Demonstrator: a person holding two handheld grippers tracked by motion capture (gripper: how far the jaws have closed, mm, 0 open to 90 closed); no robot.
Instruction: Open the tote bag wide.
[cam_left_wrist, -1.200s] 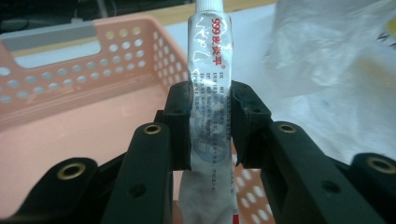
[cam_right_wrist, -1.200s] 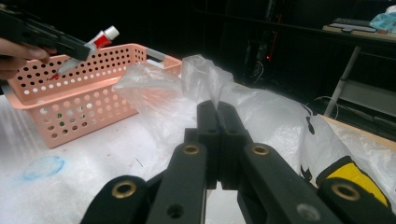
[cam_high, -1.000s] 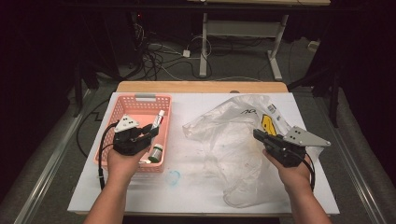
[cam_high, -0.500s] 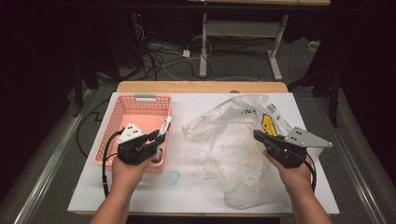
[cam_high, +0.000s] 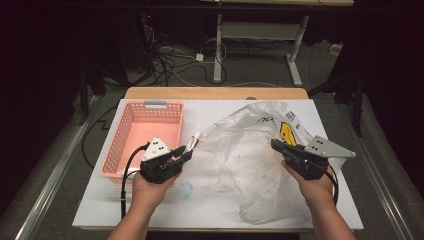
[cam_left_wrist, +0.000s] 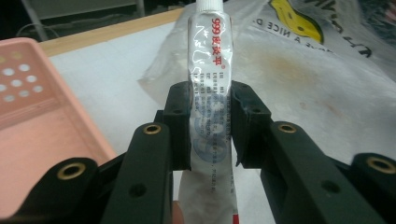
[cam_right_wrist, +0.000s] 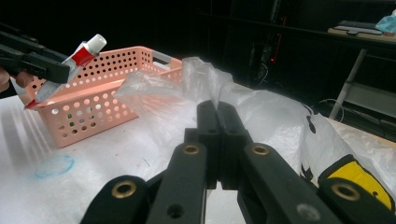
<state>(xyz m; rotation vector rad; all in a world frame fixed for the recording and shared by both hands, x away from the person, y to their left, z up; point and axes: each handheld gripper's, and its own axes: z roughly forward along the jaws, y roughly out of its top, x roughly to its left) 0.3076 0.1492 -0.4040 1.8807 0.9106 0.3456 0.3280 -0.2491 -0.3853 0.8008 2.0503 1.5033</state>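
You are working in a lab or test room rather than a home. Your table (cam_high: 215, 93) is a plain wooden top covered with a white sheet (cam_high: 210, 200), standing alone in a dark room. Behind it, loose cables (cam_high: 172, 62) lie tangled on the grey floor (cam_high: 260, 65), and a second desk on a white metal frame (cam_high: 260, 35) stands further back.

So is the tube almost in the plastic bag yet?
Partly. Done: the tube is out of the pink basket, which looks bare inside. In hand: the left gripper clamps the tube above the table by the bag's mouth, while the right gripper pinches the plastic bag and lifts its edge. Left, probably: slide the tube into the bag and let go.
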